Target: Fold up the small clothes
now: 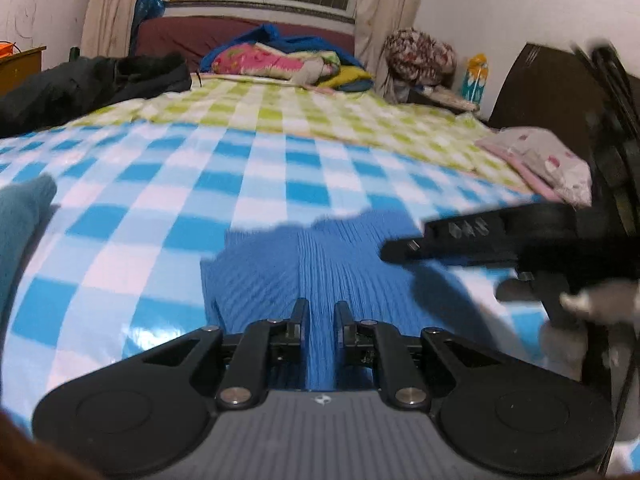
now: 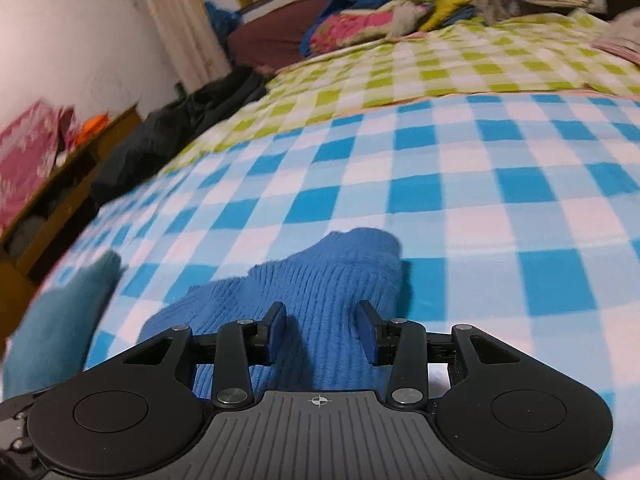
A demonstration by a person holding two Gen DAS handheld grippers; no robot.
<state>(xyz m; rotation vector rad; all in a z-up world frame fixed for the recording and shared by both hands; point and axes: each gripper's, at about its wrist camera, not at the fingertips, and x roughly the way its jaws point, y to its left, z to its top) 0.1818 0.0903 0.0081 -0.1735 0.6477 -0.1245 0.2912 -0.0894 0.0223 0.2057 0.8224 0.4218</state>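
Observation:
A small blue ribbed knit garment [image 1: 320, 256] lies on the blue-and-white checked bedsheet [image 1: 160, 208]. My left gripper [image 1: 321, 312] sits low over its near part, jaws narrowly parted with knit showing between them; I cannot tell whether they pinch it. My right gripper [image 2: 324, 320] is open over the same garment [image 2: 320, 276], its fingers apart with the knit between and below them. In the left wrist view the right gripper [image 1: 400, 252] comes in from the right above the garment's right side.
A teal cloth [image 1: 20, 216] lies at the left, also in the right wrist view [image 2: 60, 312]. A pink-white folded cloth [image 1: 540, 160] lies at the right edge. Black clothing [image 1: 80, 88] and a pile of bedding [image 1: 280, 60] lie far back. A wooden shelf [image 2: 60, 192] stands left.

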